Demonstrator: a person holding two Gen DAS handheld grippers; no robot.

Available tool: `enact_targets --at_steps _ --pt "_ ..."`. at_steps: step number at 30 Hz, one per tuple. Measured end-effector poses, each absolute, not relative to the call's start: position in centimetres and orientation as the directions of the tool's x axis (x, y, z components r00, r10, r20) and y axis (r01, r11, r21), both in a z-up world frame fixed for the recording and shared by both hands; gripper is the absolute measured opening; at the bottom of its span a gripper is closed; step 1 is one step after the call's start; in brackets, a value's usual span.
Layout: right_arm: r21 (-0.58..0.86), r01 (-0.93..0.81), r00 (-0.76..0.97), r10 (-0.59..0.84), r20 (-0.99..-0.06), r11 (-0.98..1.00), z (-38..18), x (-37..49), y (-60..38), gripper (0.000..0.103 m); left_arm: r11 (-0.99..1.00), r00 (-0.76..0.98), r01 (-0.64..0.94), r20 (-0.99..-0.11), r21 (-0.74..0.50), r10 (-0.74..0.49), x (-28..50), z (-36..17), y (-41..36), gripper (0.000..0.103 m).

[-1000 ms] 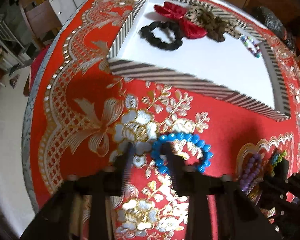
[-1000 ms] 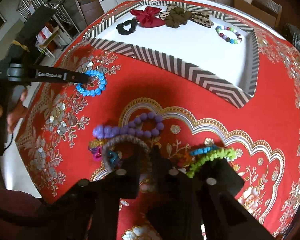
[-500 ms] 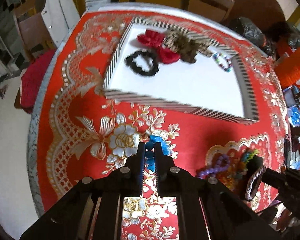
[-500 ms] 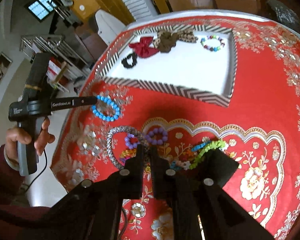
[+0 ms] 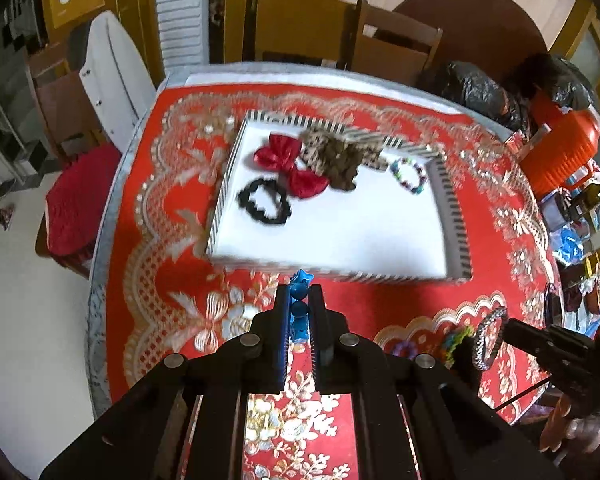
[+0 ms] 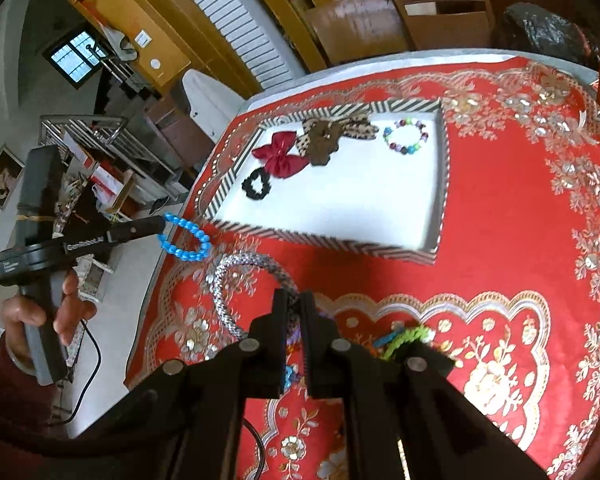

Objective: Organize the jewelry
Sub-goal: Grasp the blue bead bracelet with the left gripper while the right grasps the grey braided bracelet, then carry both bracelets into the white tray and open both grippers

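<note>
the left gripper (image 5: 299, 298) is closed almost fully, its two fingers pinching a blue bead bracelet (image 5: 299, 307); two round beads and a star-shaped one show in the narrow gap at the tips. in the right wrist view the same bracelet (image 6: 188, 238) hangs as an open loop from the tip of that gripper (image 6: 162, 226), lifted above the near-left edge of the table. white lettering runs along the side of the left gripper's finger, but it is too blurred to read.

the right gripper (image 6: 294, 300) is likewise nearly closed, gripping a silver-grey braided bangle (image 6: 236, 280) by its rim; the bangle rises out to the left of the fingers, raised off the cloth. in the left wrist view that bangle (image 5: 488, 340) hangs at the far right, on the right gripper's tip.

a striped-rim tray (image 6: 320, 237) with a white floor sits toward the far side of the red and gold tablecloth (image 6: 500, 220). inside it, along the far wall, lie a red bow (image 6: 280, 154), a leopard-print scrunchie (image 6: 332, 136) just right of the bow and touching it, and a multicolour bead bracelet (image 6: 406, 136) in the far right corner. a black scrunchie (image 6: 256, 184) lies near the left wall, just on the near side of the bow.

on the cloth just beside the right gripper's fingers rests a small heap of remaining pieces, among them a lime green bracelet (image 6: 406, 336); the rest are mostly hidden behind the gripper.
</note>
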State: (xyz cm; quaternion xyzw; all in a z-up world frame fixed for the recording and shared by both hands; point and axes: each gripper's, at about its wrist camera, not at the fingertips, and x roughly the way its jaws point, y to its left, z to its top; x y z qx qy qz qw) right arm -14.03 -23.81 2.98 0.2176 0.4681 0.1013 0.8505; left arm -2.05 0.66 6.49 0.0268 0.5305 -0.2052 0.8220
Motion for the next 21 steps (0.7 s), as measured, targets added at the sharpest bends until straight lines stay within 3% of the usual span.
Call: enact_targets --at_steps 9,21 --pt "0.431 0.057 0.564 0.327 -0.759 0.901 4.1 -12.4 -25.8 0.006 0.906 0.383 0.399 -0.872 -0.143 -0.306 -0.2 7.9 -2.5 0.0" --pt "0.386 0.101 0.55 0.272 -0.79 0.917 3.2 -8.8 -28.6 0.006 0.88 0.316 0.449 -0.893 -0.156 -0.32 2.2 5.3 -8.5 0.0"
